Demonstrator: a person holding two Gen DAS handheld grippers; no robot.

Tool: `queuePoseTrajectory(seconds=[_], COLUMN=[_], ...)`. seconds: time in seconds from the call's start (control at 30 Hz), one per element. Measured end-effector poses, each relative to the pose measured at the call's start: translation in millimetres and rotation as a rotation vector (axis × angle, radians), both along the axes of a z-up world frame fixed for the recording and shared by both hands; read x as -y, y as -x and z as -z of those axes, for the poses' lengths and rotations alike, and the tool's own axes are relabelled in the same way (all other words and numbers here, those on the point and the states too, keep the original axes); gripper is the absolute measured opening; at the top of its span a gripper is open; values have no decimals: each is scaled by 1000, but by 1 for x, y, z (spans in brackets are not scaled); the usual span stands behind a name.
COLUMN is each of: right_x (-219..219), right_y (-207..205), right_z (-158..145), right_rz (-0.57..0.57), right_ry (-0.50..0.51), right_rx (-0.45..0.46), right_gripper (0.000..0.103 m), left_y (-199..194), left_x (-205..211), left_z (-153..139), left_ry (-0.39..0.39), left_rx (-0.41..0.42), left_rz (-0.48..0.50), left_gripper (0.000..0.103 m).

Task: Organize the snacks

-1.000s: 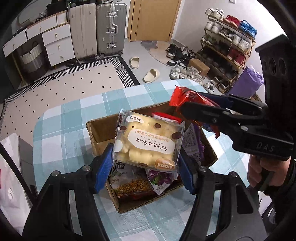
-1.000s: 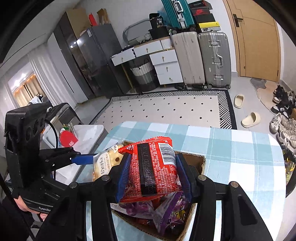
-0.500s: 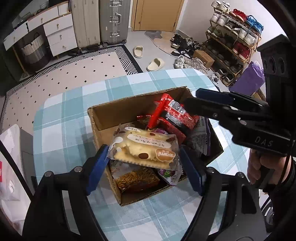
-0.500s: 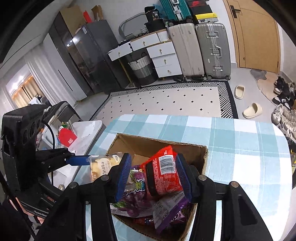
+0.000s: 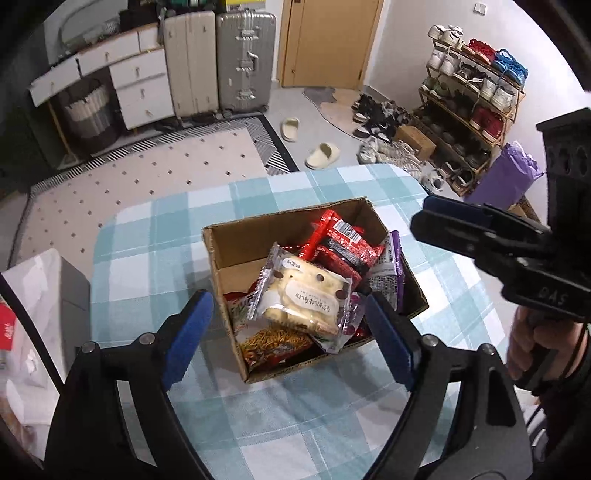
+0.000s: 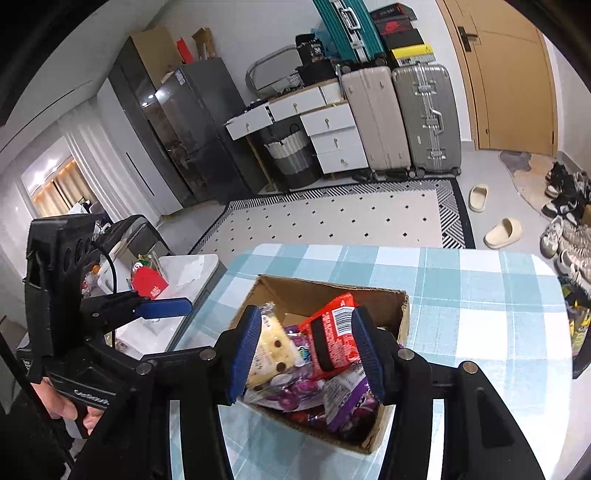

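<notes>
Left wrist: crinkly packets (image 5: 306,299), cardboard box (image 5: 258,240)

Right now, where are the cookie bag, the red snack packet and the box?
cookie bag (image 5: 303,295), left wrist view, label middle.
red snack packet (image 6: 334,341), right wrist view, back side.
box (image 5: 236,243), left wrist view, inner wall.

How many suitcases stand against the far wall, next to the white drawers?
3. A beige suitcase stands beside the drawers, a silver suitcase stands to its right, and a teal suitcase lies on top behind them. Others may be hidden.
</notes>
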State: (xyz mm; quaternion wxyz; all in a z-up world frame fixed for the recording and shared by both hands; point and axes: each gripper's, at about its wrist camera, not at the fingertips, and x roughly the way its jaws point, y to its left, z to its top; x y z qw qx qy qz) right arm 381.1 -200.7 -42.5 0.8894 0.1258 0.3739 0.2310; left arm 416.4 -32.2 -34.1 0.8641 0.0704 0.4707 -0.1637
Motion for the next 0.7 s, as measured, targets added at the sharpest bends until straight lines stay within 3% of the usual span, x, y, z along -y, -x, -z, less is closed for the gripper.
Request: queuePoseTrajectory(seconds=[0.13, 0.27, 0.47, 0.53, 0.6, 0.7], right_x=[0, 3, 9, 11, 13, 18], right_y=[17, 39, 80, 93, 106, 128], right_z=[-14, -28, -44, -47, -51, -58], right_rz=[0, 6, 23, 23, 26, 31], right_ry=[0, -1, 12, 11, 1, -7], right_rx=[32, 75, 147, 169, 193, 243], right_gripper=[60, 62, 75, 78, 84, 87], left_y=[27, 58, 103, 120, 135, 163], left_x=[-1, -7, -7, -8, -8, -11], left_z=[-23, -46, -76, -85, -95, -108], left_ry=[-92, -80, -85, -63, -51, -51], left_rx=[158, 280, 419, 459, 487, 544], left_rz=[-78, -124, -155, -156, -163, -182], left_gripper=[83, 83, 84, 87, 103, 103])
